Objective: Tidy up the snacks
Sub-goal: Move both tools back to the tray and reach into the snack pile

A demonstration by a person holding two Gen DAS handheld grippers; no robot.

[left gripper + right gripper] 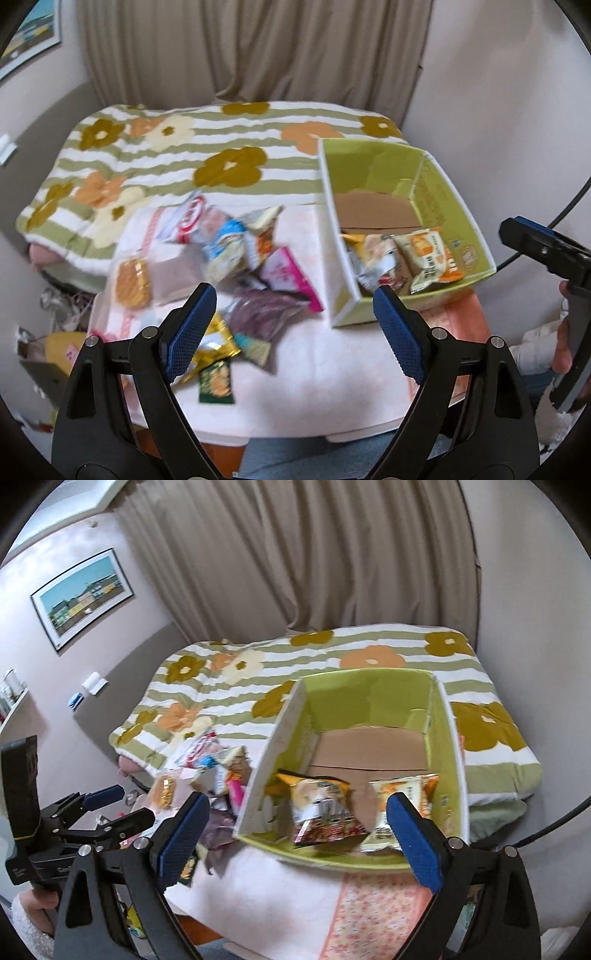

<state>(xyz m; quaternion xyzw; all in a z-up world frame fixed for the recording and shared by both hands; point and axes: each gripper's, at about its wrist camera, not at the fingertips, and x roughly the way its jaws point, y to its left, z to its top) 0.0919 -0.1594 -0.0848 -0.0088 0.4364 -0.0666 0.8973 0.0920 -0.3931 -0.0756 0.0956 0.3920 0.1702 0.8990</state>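
A: How many claws, and how do they stand?
B: 2. The left gripper [291, 325] and right gripper [295, 812] both gape wide, holding nothing.
A: And the snacks?
B: 1 green box [448, 738] on the table [314, 369] holds at least 3 packets [325, 805]. Roughly 10 loose packets [236, 258] lie piled just left of it.

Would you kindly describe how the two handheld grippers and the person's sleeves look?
Both the left gripper and the right gripper have matte black triangular arms with silver pivot screws and blue textured finger pads. A thin black cable trails right. The sleeves are fluffy white.
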